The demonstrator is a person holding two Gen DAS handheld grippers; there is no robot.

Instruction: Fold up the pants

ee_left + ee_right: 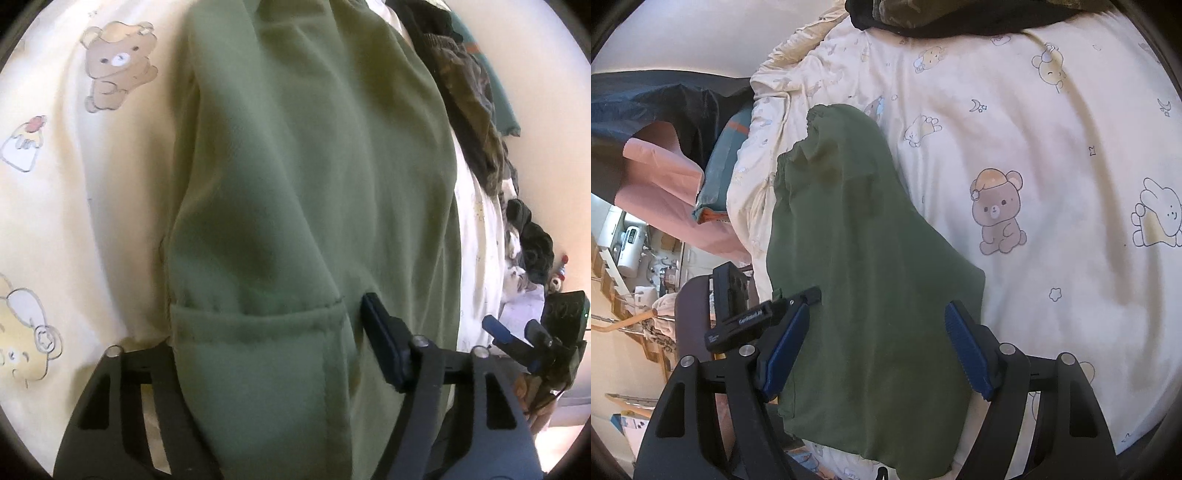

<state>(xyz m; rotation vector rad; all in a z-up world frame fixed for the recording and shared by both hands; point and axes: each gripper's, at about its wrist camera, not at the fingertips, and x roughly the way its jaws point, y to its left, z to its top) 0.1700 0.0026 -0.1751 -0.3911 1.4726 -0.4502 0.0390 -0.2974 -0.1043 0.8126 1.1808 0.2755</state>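
**Both grippers angling down, jaws apart**

Left gripper [280,350] is pointing steeply down; only 1 pad [380,343] is showing, w/ fabric bunching between the jaws. Right gripper [875,343] is tilting down, its 2 blue pads [964,350] standing wide apart, gripping nothing.

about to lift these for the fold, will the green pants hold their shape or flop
Probably flop: the green pants lie in soft creases, moulded to the bedsheet. Likely light, since the thin cloth bunches at the gathered waistband. Probably not slippery: the surface looks matte and fleecy.
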